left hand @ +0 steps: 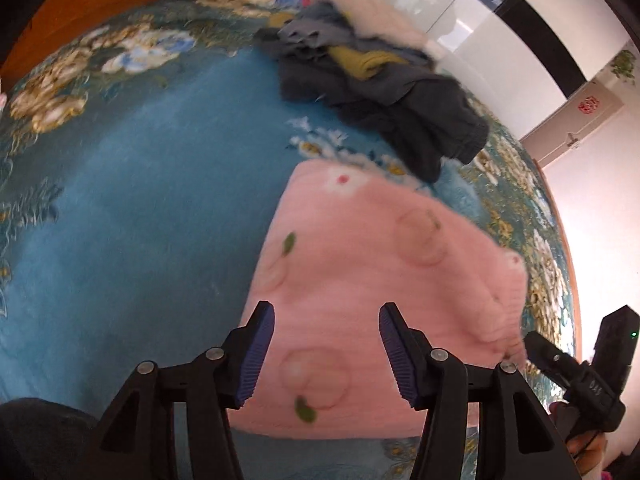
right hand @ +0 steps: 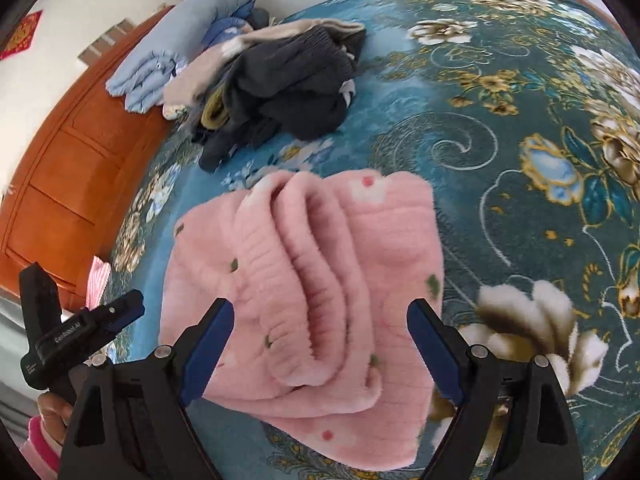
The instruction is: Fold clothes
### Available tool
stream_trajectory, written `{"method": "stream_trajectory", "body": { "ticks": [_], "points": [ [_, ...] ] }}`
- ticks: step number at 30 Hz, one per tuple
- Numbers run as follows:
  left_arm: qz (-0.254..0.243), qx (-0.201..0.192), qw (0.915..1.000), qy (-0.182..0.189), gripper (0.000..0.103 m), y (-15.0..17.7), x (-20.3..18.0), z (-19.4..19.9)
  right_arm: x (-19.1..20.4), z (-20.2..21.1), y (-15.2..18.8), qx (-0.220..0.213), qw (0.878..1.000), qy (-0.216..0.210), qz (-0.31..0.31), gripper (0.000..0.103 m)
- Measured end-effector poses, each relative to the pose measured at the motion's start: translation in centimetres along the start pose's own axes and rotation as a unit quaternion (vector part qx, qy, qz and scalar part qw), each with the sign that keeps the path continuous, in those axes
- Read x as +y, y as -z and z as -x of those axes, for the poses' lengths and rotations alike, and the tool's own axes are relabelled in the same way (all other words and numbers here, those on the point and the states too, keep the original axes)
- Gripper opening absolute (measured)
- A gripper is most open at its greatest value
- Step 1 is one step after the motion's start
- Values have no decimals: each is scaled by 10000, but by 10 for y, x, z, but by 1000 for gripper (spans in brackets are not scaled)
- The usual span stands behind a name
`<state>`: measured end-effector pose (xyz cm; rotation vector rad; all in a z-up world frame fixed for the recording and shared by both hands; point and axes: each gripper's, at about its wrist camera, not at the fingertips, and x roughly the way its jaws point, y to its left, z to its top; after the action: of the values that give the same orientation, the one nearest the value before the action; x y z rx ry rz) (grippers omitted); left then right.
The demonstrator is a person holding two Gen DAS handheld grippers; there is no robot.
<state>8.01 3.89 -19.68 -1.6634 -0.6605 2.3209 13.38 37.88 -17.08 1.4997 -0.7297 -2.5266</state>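
We hold both grippers, left (left hand: 326,344) and right (right hand: 320,344), with jaws apart above the folded pink garment (right hand: 304,300) lying on the blanket (right hand: 520,160), near the clothes pile (right hand: 280,84).

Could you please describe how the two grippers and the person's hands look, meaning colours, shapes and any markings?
Both grippers are black plastic with triangular linkage arms and silver pivot bolts. The left gripper has ribbed purple-blue pads on its fingers. The right gripper has smooth blue pads. Seen from the right wrist, the left gripper's body carries small white lettering, too blurred to read, and the hand below it wears a pink sleeve.
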Motion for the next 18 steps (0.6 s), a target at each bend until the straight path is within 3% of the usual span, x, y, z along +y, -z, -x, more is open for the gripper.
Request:
{"method": "stream_trajectory", "body": {
  "ticks": [2,6,10,14,17,18],
  "points": [
    [605,75,9976,322,59,-2,22,-3,9,-6,0,32,9999,70,117,89],
    [1181,3,9907,677,59,-3,44,-1,19,-10,-7,27,9991,256,330,89],
    [1375,132,9871,815,59,-1,50,-6,14,-23,-27,97,9995,153,276,89],
    [1445,85,9852,913,59,-1,53,-5,13,-43,-31,465,9980,-392,152,89],
    [1588,73,9820,1019,59,-3,58,-5,7,-60,-28,653,9978,-68,30,88],
    [1613,78,9814,1039,59,-3,58,-5,3,-63,-27,704,9973,-131,-171,86]
  ]
}}
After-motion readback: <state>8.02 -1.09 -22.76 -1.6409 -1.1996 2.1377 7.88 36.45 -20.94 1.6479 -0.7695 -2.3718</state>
